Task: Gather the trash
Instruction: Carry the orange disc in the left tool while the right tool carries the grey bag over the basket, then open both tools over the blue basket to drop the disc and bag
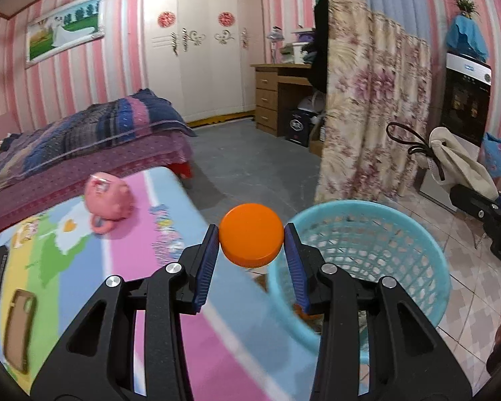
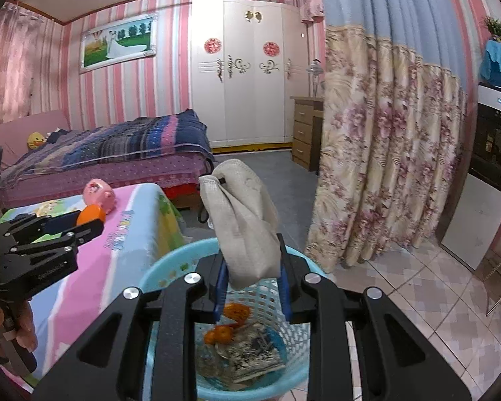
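Left wrist view: an orange cap (image 1: 251, 235) is gripped by the left claw (image 1: 252, 234) at the counter (image 1: 170, 234) edge, beside the blue basket (image 1: 427, 254).

Right wrist view: a grey mask (image 2: 242, 220) is clamped in the right claw (image 2: 252, 275), held above the basket (image 2: 157, 274) of trash.

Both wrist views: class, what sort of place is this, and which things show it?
Most likely a home bedroom: a bed with a patterned quilt, a white wardrobe, and a wooden desk with drawers.
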Demonstrator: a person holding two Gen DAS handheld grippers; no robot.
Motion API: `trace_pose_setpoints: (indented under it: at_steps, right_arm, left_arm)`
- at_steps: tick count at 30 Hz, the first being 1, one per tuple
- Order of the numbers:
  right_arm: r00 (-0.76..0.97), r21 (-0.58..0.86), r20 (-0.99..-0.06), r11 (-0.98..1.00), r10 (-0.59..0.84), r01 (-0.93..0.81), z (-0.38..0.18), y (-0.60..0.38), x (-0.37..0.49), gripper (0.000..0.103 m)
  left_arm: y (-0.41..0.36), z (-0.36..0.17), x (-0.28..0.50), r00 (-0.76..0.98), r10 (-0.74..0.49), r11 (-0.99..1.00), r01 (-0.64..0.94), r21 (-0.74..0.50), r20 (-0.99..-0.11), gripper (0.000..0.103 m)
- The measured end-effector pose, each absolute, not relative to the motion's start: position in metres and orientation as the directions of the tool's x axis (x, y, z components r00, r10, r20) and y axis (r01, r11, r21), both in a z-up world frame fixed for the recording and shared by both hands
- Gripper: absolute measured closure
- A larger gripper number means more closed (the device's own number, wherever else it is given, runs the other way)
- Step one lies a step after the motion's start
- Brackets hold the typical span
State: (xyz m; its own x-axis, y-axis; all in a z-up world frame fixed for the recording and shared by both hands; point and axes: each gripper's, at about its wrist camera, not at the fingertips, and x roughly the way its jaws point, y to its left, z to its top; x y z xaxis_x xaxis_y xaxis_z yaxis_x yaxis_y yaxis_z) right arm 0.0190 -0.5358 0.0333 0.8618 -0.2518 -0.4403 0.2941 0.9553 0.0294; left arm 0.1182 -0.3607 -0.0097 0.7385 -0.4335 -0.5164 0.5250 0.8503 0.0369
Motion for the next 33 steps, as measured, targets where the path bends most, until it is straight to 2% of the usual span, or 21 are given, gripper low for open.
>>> trace_pose_setpoints:
  at_steps: [9,10,11,13,17,22,28,29,30,32,33]
  right_arm:
    - [0.841,0.062,-0.462,0.936,-0.28,0.346,0.016,-0.561,0.009,0.078]
    - [0.84,0.066,-0.465,0.935,-0.28,0.348,0.015,-0.562,0.009,0.078]
    - [0.839,0.066,-0.466,0.935,-0.28,0.348,0.014,-0.563,0.01,0.078]
    - [0.838,0.064,-0.469,0.935,-0.28,0.349,0.012,-0.564,0.012,0.078]
    - [0.834,0.059,-0.475,0.935,-0.281,0.349,0.01,-0.563,0.015,0.078]
    - [0.825,0.066,-0.492,0.933,-0.278,0.354,0.001,-0.558,0.023,0.077]
    - [0.811,0.077,-0.512,0.925,-0.283,0.371,-0.01,-0.551,0.043,0.074]
    - [0.804,0.073,-0.52,0.922,-0.29,0.38,-0.013,-0.551,0.05,0.068]
    - [0.8,0.074,-0.526,0.921,-0.289,0.381,-0.015,-0.549,0.053,0.052]
    - [0.795,0.085,-0.537,0.92,-0.281,0.383,-0.019,-0.549,0.058,0.031]
    - [0.797,0.094,-0.539,0.921,-0.271,0.377,-0.02,-0.546,0.059,0.029]
  left_arm:
    - [-0.406,-0.025,0.121,0.698,-0.476,0.811,0.584,0.041,-0.535,0.064]
    - [-0.407,-0.025,0.123,0.69,-0.483,0.807,0.59,0.033,-0.539,0.056]
    - [-0.409,-0.026,0.125,0.684,-0.482,0.805,0.592,0.031,-0.547,0.038]
    - [-0.406,-0.025,0.127,0.71,-0.456,0.824,0.565,0.047,-0.536,0.021]
    - [-0.389,-0.024,0.138,0.724,-0.435,0.836,0.545,0.058,-0.535,0.019]
    - [-0.352,-0.017,0.15,0.752,-0.409,0.872,0.489,0.021,-0.517,0.006]
    - [-0.312,-0.007,0.152,0.788,-0.364,0.901,0.433,0.026,-0.497,0.006]
    - [-0.303,-0.005,0.151,0.796,-0.355,0.907,0.421,0.026,-0.491,0.006]
    - [-0.294,-0.004,0.149,0.801,-0.35,0.912,0.411,0.021,-0.485,0.006]
    - [-0.279,0.0,0.146,0.809,-0.34,0.919,0.394,0.014,-0.479,0.006]
    - [-0.271,0.002,0.143,0.815,-0.332,0.923,0.385,0.015,-0.475,0.006]
